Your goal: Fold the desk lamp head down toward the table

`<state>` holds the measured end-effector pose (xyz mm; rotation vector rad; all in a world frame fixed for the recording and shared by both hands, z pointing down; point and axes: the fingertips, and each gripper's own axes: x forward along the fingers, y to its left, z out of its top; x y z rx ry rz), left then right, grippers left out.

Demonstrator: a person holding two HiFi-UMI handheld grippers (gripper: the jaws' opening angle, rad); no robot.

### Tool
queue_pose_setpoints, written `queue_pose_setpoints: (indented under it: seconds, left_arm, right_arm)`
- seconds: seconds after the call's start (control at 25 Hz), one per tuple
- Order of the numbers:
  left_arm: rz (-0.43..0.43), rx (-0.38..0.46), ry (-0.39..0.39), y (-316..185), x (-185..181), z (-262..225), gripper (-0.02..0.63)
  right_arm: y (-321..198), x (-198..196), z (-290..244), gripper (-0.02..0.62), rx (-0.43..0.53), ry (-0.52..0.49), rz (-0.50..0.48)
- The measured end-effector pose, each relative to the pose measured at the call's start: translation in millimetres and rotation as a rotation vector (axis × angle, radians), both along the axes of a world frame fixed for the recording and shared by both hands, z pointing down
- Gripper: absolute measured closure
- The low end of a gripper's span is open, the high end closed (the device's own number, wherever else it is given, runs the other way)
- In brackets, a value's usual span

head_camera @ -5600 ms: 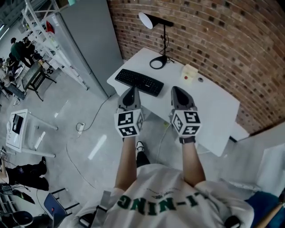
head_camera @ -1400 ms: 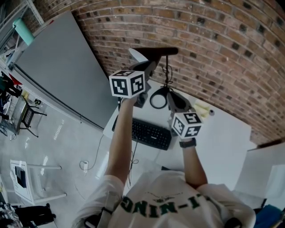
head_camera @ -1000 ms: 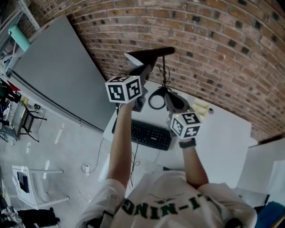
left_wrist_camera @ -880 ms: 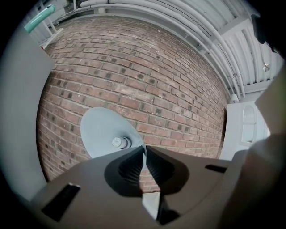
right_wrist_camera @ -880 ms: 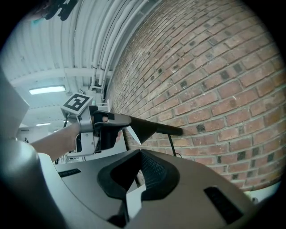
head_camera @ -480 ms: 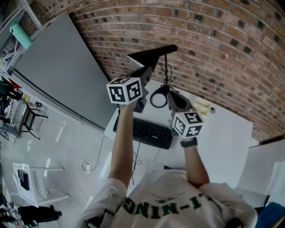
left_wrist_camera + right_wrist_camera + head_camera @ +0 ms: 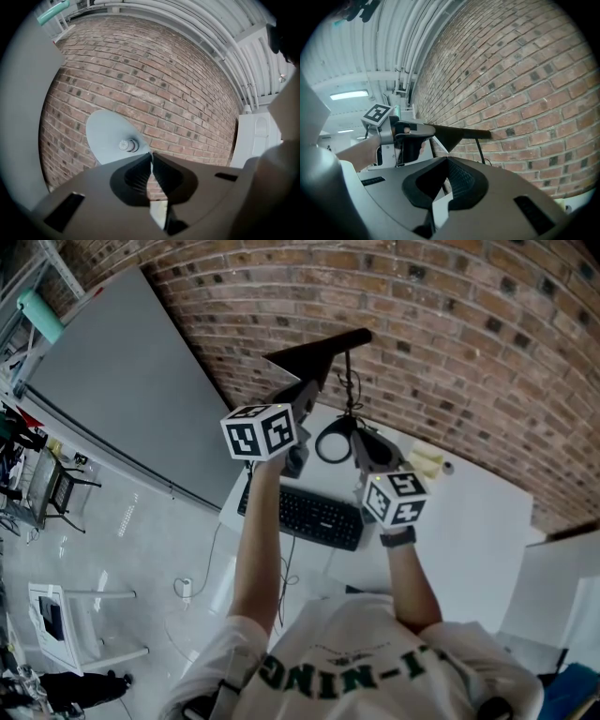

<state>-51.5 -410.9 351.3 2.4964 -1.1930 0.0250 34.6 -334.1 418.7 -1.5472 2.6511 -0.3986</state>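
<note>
The black desk lamp head [image 7: 305,360] stands high on a thin stem [image 7: 347,381] above its ring base [image 7: 317,444] on the white table [image 7: 469,521]. My left gripper [image 7: 302,390] is raised to the shade and shut on its rim. In the left gripper view the shade's white inside [image 7: 110,136] and its bulb lie just past the left gripper [image 7: 151,157]. In the right gripper view the lamp head [image 7: 450,133] shows with the left gripper [image 7: 427,132] clamped on it. My right gripper [image 7: 359,435] hovers lower, near the base, shut [image 7: 447,160] with nothing in it.
A black keyboard [image 7: 314,517] lies at the table's near edge, under my arms. A small beige box [image 7: 427,460] sits to the right of the lamp base. A brick wall [image 7: 450,324] rises right behind the lamp, and a grey panel [image 7: 122,399] stands to the left.
Since the earliest frame I have come up to the desk and my left gripper has risen to the shade. Over the last second the shade tipped, hiding its white inside from the head view.
</note>
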Motion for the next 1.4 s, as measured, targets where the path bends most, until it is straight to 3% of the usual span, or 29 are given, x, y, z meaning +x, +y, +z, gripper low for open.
queue_pose_setpoints:
  seconds: [1.4]
  left_arm:
    - [0.004, -0.086, 0.083, 5.7, -2.4, 51.5, 0.597]
  right_arm:
    - [-5.3, -10.0, 17.0, 0.594, -0.031, 0.004, -0.019]
